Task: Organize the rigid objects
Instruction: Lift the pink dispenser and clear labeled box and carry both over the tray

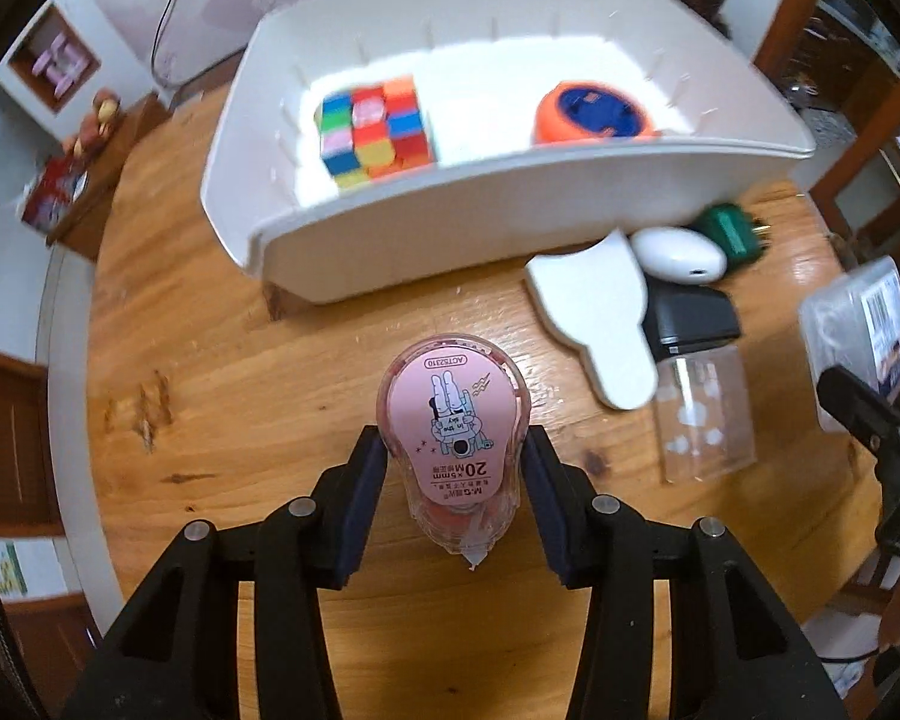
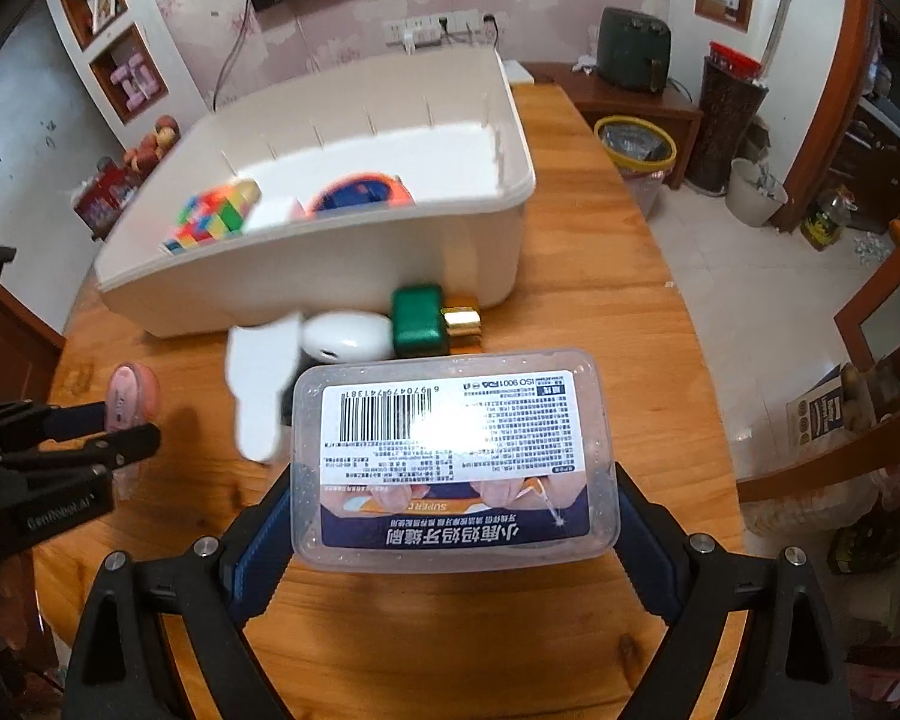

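Our left gripper (image 1: 455,483) clamps the pink correction tape (image 1: 453,420), its long axis along the fingers; our right gripper (image 2: 453,525) clamps the clear plastic box (image 2: 453,456). The white bin (image 1: 570,192) lies straight ahead of both, the left nearer. Motion blur smears the bin's contents.

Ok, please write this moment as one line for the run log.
left gripper: shut on pink correction tape | right gripper: shut on clear plastic box | white bin: holds puzzle cube, orange disc
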Action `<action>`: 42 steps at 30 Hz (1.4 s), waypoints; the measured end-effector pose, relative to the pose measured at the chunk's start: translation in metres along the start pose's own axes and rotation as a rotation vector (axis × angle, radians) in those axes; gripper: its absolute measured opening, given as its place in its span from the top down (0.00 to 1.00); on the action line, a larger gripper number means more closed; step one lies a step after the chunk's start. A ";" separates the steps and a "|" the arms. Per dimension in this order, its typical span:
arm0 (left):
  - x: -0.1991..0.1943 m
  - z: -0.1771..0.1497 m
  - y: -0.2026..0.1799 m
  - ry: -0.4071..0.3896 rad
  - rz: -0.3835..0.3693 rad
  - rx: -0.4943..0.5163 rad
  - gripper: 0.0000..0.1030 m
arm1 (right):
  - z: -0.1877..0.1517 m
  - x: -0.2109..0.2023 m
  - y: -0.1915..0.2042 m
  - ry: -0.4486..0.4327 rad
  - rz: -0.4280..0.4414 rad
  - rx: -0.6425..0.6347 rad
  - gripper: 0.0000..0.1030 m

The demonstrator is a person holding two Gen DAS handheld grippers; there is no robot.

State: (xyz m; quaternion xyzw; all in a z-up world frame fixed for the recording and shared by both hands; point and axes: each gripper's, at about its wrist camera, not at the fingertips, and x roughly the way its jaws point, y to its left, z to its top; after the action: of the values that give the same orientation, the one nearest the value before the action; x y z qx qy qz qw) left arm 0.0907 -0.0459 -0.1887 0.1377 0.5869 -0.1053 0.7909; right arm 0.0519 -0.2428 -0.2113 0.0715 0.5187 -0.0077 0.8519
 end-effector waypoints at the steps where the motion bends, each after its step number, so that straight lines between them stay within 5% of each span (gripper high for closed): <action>1: -0.008 0.001 -0.003 -0.021 -0.005 0.014 0.52 | 0.001 -0.008 0.003 -0.017 0.007 0.003 0.10; 9: -0.063 0.010 0.005 -0.167 -0.050 0.078 0.52 | 0.021 -0.057 0.022 -0.133 0.046 0.000 0.10; 16: -0.097 0.062 0.019 -0.237 -0.105 0.033 0.52 | 0.053 -0.091 0.042 -0.237 0.075 -0.044 0.10; 22: -0.111 0.114 0.030 -0.316 -0.050 0.010 0.52 | 0.093 -0.099 0.058 -0.296 0.060 -0.088 0.10; 34: -0.096 0.185 0.054 -0.337 0.002 -0.069 0.52 | 0.173 -0.112 0.076 -0.422 0.053 -0.104 0.10; 42: -0.052 0.206 0.059 -0.265 0.024 -0.084 0.52 | 0.196 -0.066 0.073 -0.332 0.031 -0.085 0.10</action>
State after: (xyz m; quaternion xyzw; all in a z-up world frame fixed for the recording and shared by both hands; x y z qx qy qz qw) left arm 0.2797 -0.0608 -0.0772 0.0962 0.4797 -0.0882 0.8677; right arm 0.2012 -0.2003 -0.0559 0.0412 0.3694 0.0155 0.9282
